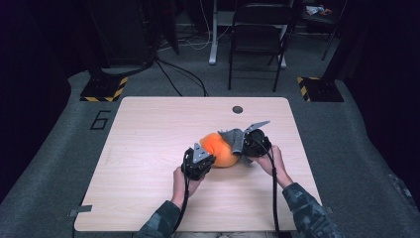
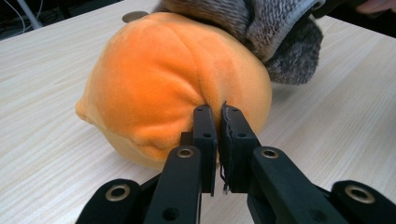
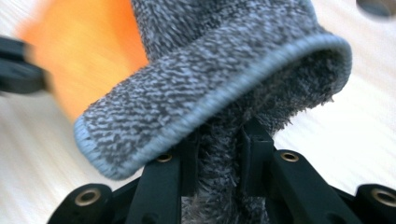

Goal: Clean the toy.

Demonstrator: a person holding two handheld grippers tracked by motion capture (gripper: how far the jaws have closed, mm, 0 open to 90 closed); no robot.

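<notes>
On the wooden surface (image 1: 148, 148) an orange plush toy (image 1: 220, 148) lies mid-table, half under a grey knitted sock (image 1: 235, 139). Left tongs (image 2: 217, 122) pinch the plush's fabric; right tongs (image 3: 219, 154) clamp the sock's cuff. Dressing looks underway; next, probably stretch the cuff further over.

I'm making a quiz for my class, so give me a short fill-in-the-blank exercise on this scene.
1. The plush toy is ____ in colour.
2. The right hand-held gripper is shut on a ____ knitted cloth.
3. The toy rests on a ____ table.

Missing words: orange; grey; wooden
</notes>
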